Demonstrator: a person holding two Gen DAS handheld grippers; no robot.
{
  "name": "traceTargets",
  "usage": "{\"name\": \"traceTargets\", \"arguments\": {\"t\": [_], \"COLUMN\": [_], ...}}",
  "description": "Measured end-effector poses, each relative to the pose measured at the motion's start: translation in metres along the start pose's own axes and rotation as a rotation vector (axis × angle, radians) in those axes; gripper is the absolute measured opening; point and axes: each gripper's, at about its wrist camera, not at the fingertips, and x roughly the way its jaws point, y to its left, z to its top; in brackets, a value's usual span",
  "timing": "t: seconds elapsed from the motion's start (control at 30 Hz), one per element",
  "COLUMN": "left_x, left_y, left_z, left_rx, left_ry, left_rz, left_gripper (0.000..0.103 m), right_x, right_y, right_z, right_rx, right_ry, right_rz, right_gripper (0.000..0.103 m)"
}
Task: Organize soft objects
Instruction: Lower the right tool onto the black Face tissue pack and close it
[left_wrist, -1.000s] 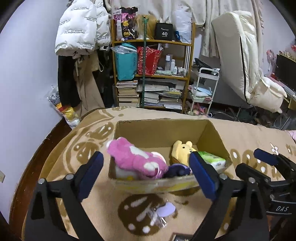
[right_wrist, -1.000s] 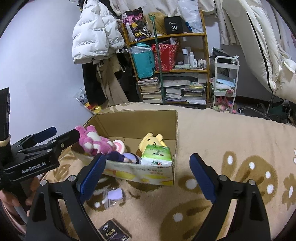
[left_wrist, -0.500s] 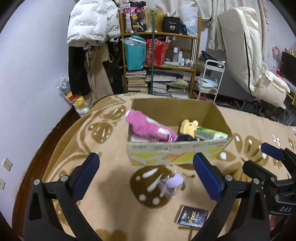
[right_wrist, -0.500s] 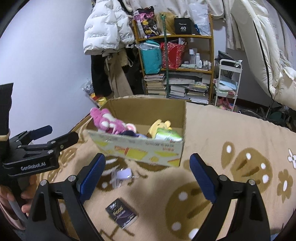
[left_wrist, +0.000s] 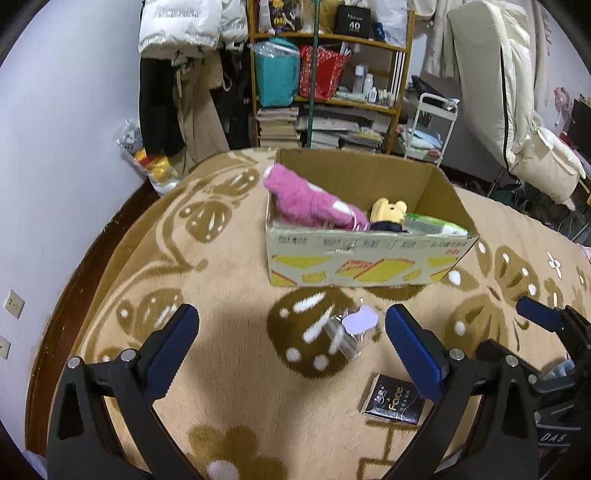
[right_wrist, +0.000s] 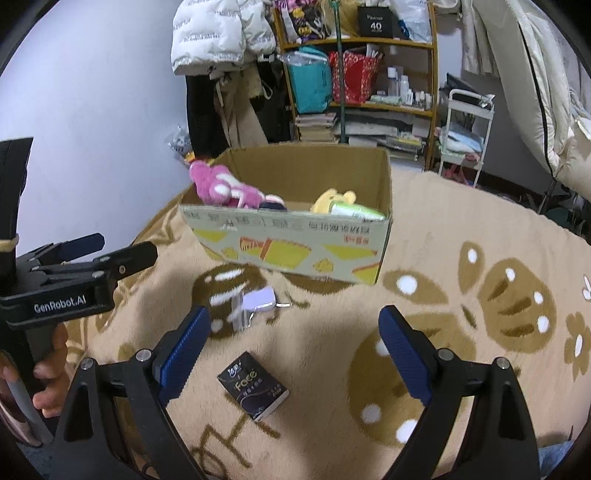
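Note:
A cardboard box (left_wrist: 369, 258) (right_wrist: 295, 247) stands on the beige patterned blanket. In it lie a pink plush (left_wrist: 314, 203) (right_wrist: 221, 188), a yellow bear plush (left_wrist: 386, 210) (right_wrist: 330, 197) and a green tissue pack (left_wrist: 432, 225) (right_wrist: 354, 211). In front of the box lie a small clear bag with a lilac item (left_wrist: 351, 328) (right_wrist: 255, 302) and a black "Face" tissue pack (left_wrist: 393, 400) (right_wrist: 253, 389). My left gripper (left_wrist: 291, 343) is open and empty, back from the box. My right gripper (right_wrist: 291, 343) is open and empty above the black pack.
The blanket (left_wrist: 221, 369) covers a bed whose dark wooden edge (left_wrist: 74, 288) runs along the left. Behind stand a shelf with books and bags (left_wrist: 325, 92), hanging coats (left_wrist: 177, 74) and a white trolley (left_wrist: 428, 125). The right gripper shows in the left view (left_wrist: 546, 332).
Both grippers have pulled back and up from the box, which now looks smaller and farther. The black tissue pack and the clear bag have come into fuller view.

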Motion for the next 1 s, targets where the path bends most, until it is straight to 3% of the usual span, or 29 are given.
{"name": "traceTargets", "arguments": {"t": [0.3, 0.8, 1.0], "left_x": [0.034, 0.092, 0.106], "left_y": [-0.005, -0.005, -0.014], "left_z": [-0.006, -0.023, -0.027], "left_rx": [0.034, 0.050, 0.087], "left_ry": [0.127, 0.346, 0.386], "left_rz": [-0.005, -0.006, -0.026], "left_gripper": [0.100, 0.100, 0.100], "right_x": [0.030, 0.093, 0.101], "right_y": [0.010, 0.023, 0.028], "right_z": [-0.010, -0.037, -0.044], "right_rx": [-0.057, -0.132, -0.150], "right_ry": [0.099, 0.377, 0.421], "right_rz": [0.001, 0.017, 0.041], "right_gripper": [0.096, 0.096, 0.094]}}
